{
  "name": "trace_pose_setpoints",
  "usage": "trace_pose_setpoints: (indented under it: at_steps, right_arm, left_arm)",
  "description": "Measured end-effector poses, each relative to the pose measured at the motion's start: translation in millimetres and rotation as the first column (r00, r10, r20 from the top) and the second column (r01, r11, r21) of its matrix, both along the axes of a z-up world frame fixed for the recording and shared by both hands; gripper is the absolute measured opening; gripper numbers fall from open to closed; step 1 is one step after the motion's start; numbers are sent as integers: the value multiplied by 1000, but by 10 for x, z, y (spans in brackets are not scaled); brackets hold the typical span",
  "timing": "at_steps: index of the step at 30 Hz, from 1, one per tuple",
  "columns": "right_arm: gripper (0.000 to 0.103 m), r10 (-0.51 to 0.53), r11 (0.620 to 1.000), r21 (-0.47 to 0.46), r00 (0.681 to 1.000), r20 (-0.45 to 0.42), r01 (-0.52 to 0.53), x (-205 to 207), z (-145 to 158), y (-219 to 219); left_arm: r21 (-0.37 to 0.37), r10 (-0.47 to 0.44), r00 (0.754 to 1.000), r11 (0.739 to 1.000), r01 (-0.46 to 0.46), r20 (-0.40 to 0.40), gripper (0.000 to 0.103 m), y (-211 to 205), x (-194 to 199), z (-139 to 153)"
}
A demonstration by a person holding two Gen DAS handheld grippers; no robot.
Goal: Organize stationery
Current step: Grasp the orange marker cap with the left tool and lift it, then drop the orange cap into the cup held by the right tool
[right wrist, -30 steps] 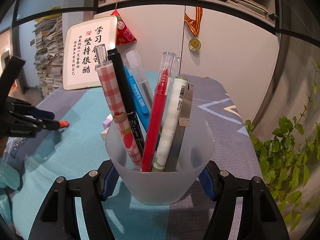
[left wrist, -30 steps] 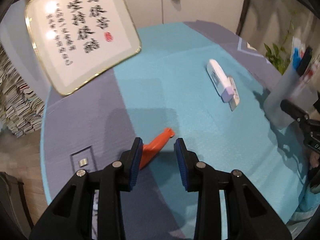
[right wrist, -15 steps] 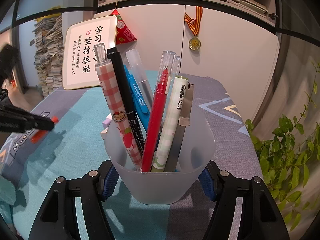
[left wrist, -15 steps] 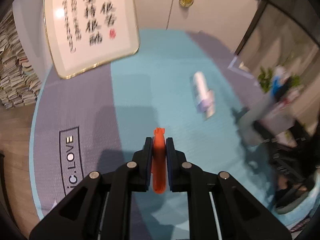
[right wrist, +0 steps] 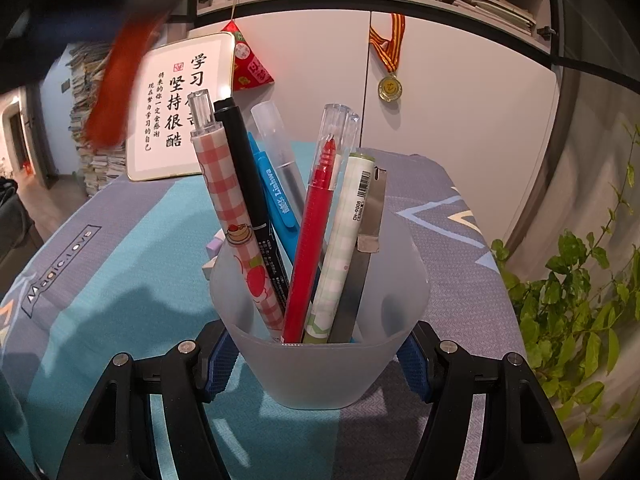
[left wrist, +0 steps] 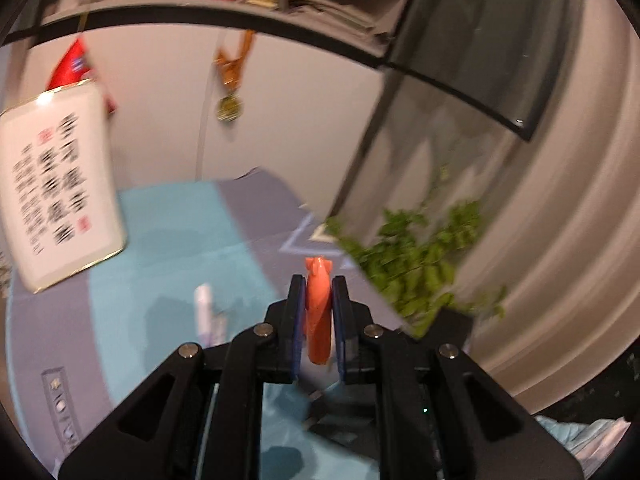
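My left gripper (left wrist: 318,286) is shut on an orange utility knife (left wrist: 317,314) and holds it in the air, pointing forward. The same knife shows as an orange blur (right wrist: 116,88) at the upper left of the right wrist view, above and left of the cup. My right gripper (right wrist: 320,344) is shut on a frosted plastic pen cup (right wrist: 320,356) that holds several pens, a red one (right wrist: 310,248) and a checked pink one (right wrist: 236,216) among them. A white and lilac item (left wrist: 206,312) lies on the blue tablecloth (left wrist: 168,240).
A framed calligraphy board (right wrist: 176,108) leans at the back of the table. Behind it are white cabinet doors with a hanging medal (right wrist: 389,87). A green plant (right wrist: 580,300) stands off the table's right edge. A pile of books (right wrist: 92,152) is at far left.
My left gripper closed on the orange knife, lifted it off the cloth and swung up and to the right toward the cup. The right gripper and cup have not moved.
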State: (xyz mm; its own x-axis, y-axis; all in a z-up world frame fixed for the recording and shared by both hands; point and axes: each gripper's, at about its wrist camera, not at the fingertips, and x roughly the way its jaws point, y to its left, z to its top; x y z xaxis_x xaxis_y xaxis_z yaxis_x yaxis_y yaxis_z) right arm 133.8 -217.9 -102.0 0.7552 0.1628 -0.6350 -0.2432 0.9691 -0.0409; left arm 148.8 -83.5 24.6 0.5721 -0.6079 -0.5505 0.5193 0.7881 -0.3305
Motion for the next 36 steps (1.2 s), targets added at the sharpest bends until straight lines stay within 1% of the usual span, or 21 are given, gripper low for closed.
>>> trace_pose_setpoints:
  at_steps: [2,5,8,13,19,36]
  right_arm:
    - [69,2,1000,4,1000,1,-2,1,1,-3]
    - [69,4,1000,10,1000,1,-4,6,2,-12]
    - [69,4,1000,13,1000,1,-4,11,2,-15]
    - [69,4,1000,13,1000,1,-4,13,1,-19]
    - [69,4,1000,4,1000,-1,-4,22,-13,-10]
    - [69,2,1000,1,1000,2,-2,4,-10,17]
  left_arm:
    - [8,-3,1000,1000,3,8,11,-146,26,16]
    - [10,-18,1000,1000,19,-24,11,-277,92,-59]
    - [45,-16,1000,999,17,-8,11,-316,78,-129]
    - [75,-30,999,997,33,-39,11,-372,130,-290]
    - [66,-33,998,997,37,-61,12,-316,123,-317]
    - [58,-45,997,997,48,-55,11,-315,63,-301]
